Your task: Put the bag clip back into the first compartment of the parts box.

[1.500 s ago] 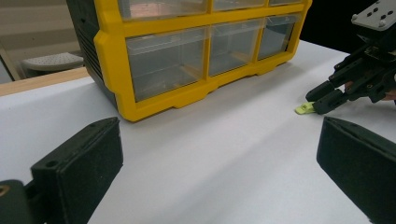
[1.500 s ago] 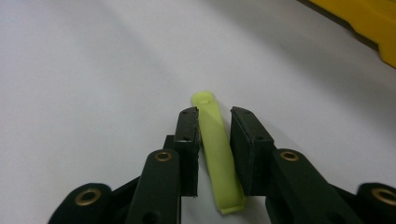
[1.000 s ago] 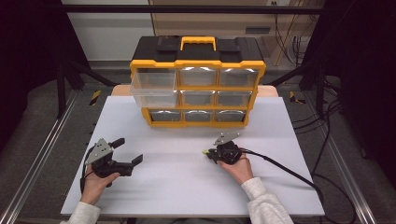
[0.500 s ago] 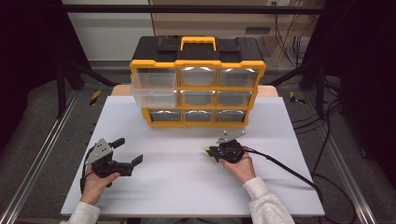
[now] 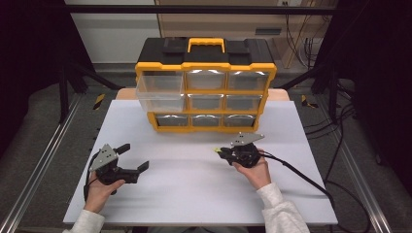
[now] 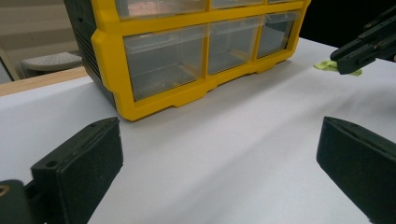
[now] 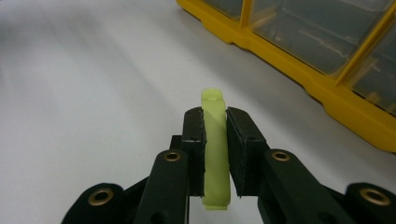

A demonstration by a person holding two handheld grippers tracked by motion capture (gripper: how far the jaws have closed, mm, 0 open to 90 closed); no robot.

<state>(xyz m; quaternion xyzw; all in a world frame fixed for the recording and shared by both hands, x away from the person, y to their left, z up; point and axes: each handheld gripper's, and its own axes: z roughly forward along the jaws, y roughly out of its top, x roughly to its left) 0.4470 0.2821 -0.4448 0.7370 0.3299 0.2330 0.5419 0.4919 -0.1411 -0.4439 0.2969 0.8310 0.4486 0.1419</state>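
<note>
Yellow drawer cabinet [image 5: 206, 87] on tabletop [image 5: 194, 179], top-left drawer [image 5: 158, 92] pulled out, contents unclear, right claw [image 7: 215, 126] pinching pale green piece [image 7: 215, 149], left claw [image 6: 219, 158] spread.

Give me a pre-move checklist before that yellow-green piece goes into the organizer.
1. Right tongs shut on the yellow-green piece: ok.
2. Piece lifted off the white tabletop: ok.
3. Upper-left drawer of the organizer pulled out: ok.
4. Other drawers pushed in: ok.
5. Left tongs open, empty, away from the path: ok.
6. Open drawer free of contents: cannot tell.
</note>
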